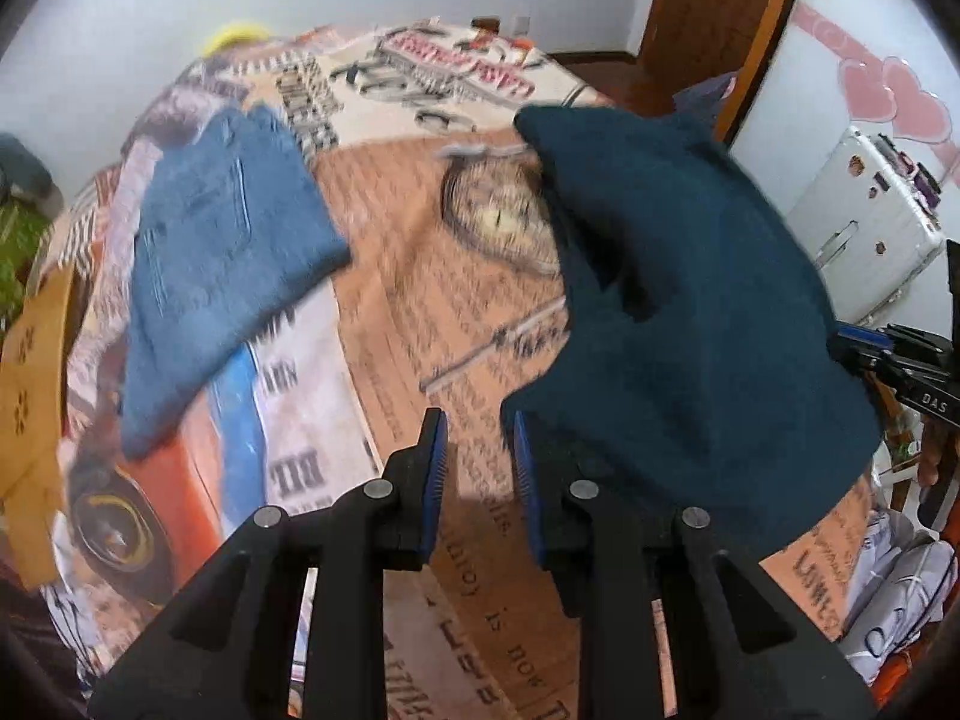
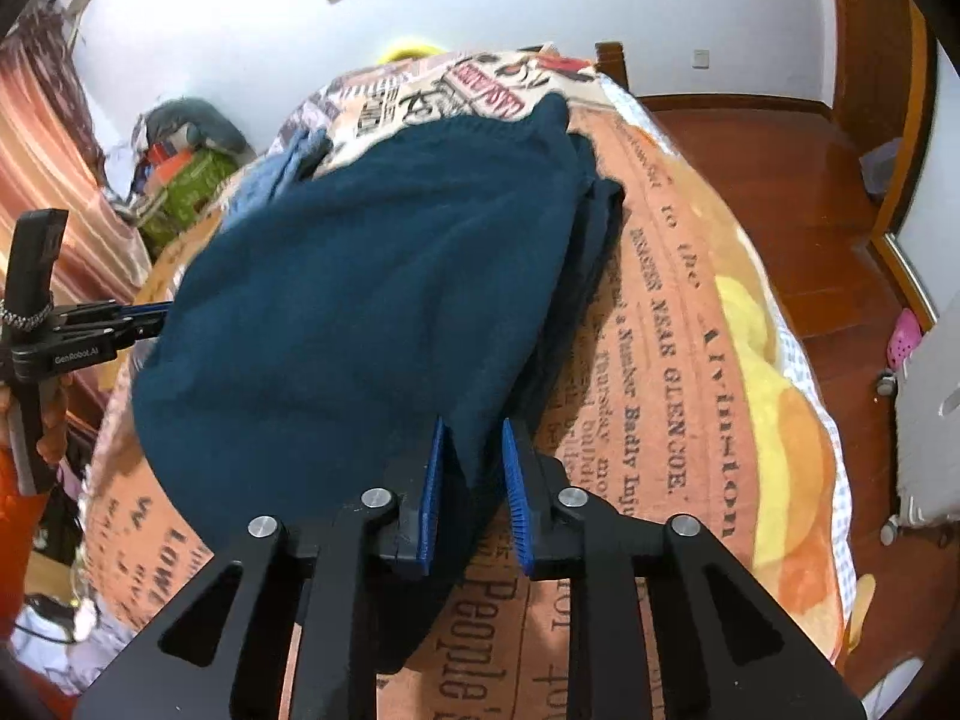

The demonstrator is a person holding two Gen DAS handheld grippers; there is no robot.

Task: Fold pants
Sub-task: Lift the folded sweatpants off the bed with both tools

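Item: dark teal pants [image 2: 372, 300], thick knit or fleece, lying folded in layers on the bed [image 2: 690, 360] over a newspaper-print blanket [image 1: 420, 312]. Stacked edges show along the bundle's right side in the right wrist view; the near end reaches down between the right tongs.

Handling, as judged: soft, limp, moderately light; no stiffness, so any unsupported part will droop. The nap looks grippy, not slippery. Not fragile. Best taken at a layered edge or corner, pinching all plies together so that the fold does not slide apart.

Right tongs [image 2: 474, 498]: jaws narrowly parted with the near end of the pants lying between the blue pads [image 2: 427, 504]; the cloth fills the gap, though whether it is actually pinched cannot be told.

Left tongs [image 1: 477, 480]: narrowly parted, holding nothing, hovering above the blanket just beside the pants' left edge; the view is motion-blurred.

Adjacent: a folded blue denim garment [image 1: 228, 276] lying well apart to the left on the same bed.

Surroundings: a white suitcase [image 1: 864, 228] by the wall, a wooden floor [image 2: 780, 180], a wooden door [image 1: 714, 18].
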